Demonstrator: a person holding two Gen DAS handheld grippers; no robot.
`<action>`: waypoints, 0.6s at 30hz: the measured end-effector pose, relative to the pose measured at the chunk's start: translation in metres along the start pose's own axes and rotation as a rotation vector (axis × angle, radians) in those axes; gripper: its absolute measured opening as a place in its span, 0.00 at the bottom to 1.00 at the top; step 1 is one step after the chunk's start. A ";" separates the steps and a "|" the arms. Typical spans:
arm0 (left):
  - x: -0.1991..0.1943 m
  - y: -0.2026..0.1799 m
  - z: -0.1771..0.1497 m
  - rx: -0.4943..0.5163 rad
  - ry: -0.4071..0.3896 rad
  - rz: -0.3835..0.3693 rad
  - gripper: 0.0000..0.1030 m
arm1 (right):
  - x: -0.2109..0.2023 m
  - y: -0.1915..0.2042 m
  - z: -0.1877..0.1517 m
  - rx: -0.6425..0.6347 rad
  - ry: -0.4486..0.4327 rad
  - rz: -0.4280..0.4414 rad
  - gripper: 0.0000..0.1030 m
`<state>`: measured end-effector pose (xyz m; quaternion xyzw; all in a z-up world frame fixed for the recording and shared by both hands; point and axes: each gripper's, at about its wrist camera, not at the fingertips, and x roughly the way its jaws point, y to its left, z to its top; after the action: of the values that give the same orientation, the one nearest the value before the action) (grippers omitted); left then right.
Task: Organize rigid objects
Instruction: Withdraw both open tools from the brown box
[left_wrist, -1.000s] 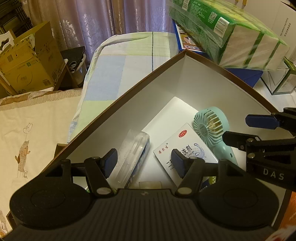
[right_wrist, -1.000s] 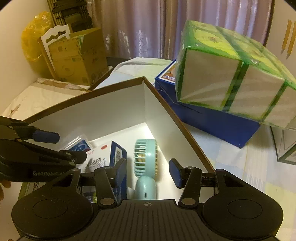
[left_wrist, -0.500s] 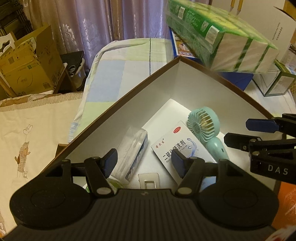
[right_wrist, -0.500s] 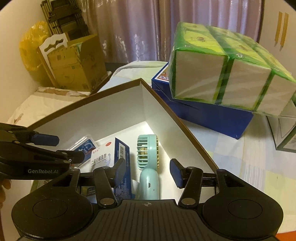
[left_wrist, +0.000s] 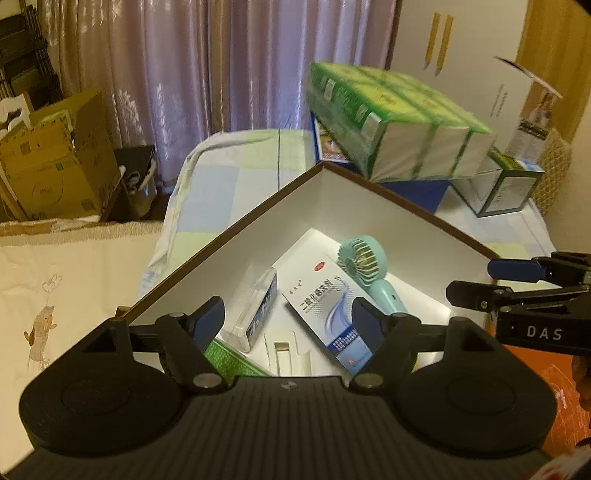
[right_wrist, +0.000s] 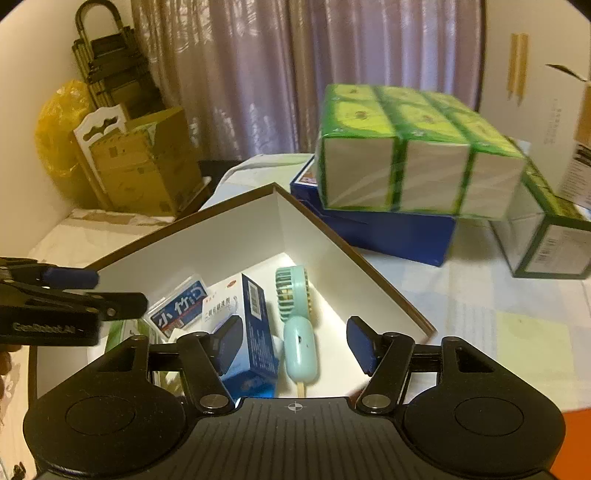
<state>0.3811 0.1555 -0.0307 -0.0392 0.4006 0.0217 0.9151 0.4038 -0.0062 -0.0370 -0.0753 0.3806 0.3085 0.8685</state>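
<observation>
A white box with a brown rim holds a mint hand fan, a blue and white medicine box, a clear blue-labelled case, a white hook piece and a green packet. My left gripper is open and empty above the box's near side. My right gripper is open and empty above the fan's handle; it also shows in the left wrist view. The left gripper shows in the right wrist view.
A green tissue pack lies on a blue box behind the white box. A green-edged carton stands at the right. Cardboard boxes stand at the left, before curtains. A checked cloth covers the table.
Both grippers have risen and drawn back from the box, so more of its contents and the room behind show. Both stay open and empty.
</observation>
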 end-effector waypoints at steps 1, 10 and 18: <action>-0.005 -0.001 -0.002 0.007 -0.008 -0.002 0.71 | -0.006 0.001 -0.003 0.003 -0.008 -0.014 0.58; -0.046 -0.019 -0.031 0.043 -0.055 -0.020 0.71 | -0.048 0.002 -0.033 0.079 -0.051 -0.062 0.58; -0.090 -0.056 -0.067 0.005 -0.060 0.023 0.71 | -0.088 -0.009 -0.057 0.074 -0.050 0.015 0.58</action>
<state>0.2746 0.0934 -0.0065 -0.0316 0.3737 0.0320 0.9265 0.3286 -0.0766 -0.0159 -0.0325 0.3707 0.3026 0.8775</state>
